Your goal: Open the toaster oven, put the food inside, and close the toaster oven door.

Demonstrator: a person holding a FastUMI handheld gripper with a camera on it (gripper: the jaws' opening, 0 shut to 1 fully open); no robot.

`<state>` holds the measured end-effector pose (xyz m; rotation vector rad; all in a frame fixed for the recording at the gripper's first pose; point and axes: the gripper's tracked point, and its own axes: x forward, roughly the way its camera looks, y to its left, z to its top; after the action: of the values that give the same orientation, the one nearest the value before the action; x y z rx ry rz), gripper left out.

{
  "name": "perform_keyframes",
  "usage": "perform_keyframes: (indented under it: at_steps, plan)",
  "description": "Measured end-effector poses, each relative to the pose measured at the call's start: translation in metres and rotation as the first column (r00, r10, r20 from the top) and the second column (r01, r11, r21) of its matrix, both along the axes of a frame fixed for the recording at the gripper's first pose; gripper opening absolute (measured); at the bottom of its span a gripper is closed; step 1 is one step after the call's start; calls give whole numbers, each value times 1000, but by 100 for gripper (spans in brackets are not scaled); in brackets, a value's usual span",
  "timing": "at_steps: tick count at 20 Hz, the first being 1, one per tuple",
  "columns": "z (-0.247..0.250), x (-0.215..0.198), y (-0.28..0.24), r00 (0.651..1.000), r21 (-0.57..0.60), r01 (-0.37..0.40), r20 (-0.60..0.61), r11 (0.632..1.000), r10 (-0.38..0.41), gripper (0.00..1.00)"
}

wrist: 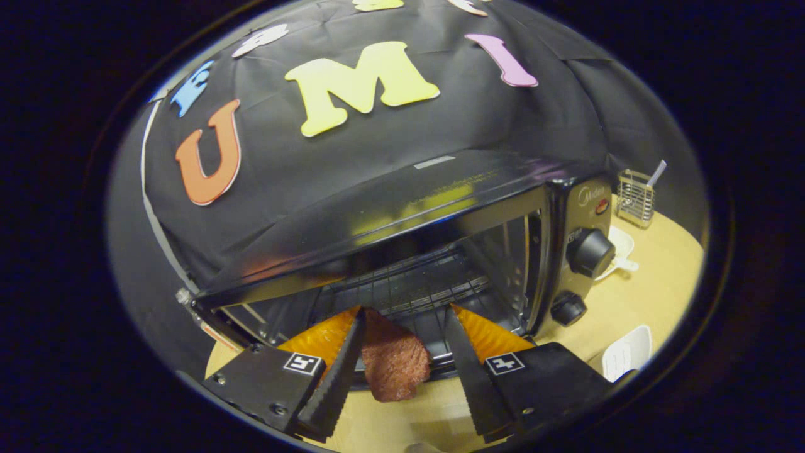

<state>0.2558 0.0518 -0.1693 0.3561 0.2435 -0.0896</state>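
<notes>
Reddish-brown and rough-grained, a flat slice of meat (pixel 394 362) hangs between the fingers of the tongs (pixel 405 314), lying against the inner face of the left finger (pixel 343 362) while a clear gap separates it from the right finger (pixel 468 371). The fingers are spread wide, and whether the slice is stuck to the left finger or merely leaning on it cannot be told; the right finger does not touch it. The lower end of the slice droops below the front lip of the toaster oven (pixel 440 251), over the pale wooden bench (pixel 654 296), and its upper end reaches toward the oven mouth. The black oven stands open just ahead of the fingers, its cavity showing a wire rack (pixel 421 286) running across the inside. Two black knobs (pixel 590 253) sit one above the other on the control panel at the oven's right side, with a small red lamp (pixel 602 206) above them. Beyond the oven's right side, toward the far edge of the bench, a wire mesh holder (pixel 635 198) stands upright with a pale handle poking out. A white dish (pixel 619 248) rests near it on the bench, and another white dish (pixel 629 352) lies closer, just to the right of the right finger.
</notes>
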Motion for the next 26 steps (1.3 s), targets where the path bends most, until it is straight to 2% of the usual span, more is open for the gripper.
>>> perform_keyframes:
  at_steps: [7, 14, 19, 26]
  plan:
    - [11, -73, -3, 994, -154, -103, -60, 983, 95, 81]
    - [-3, -154, -40, 982, -211, -121, -167, 970, 87, 81]
    - [-36, -203, -44, 968, -231, -149, -232, 962, 94, 81]
    - [-97, -237, -12, 934, -218, -221, -328, 951, 142, 82]
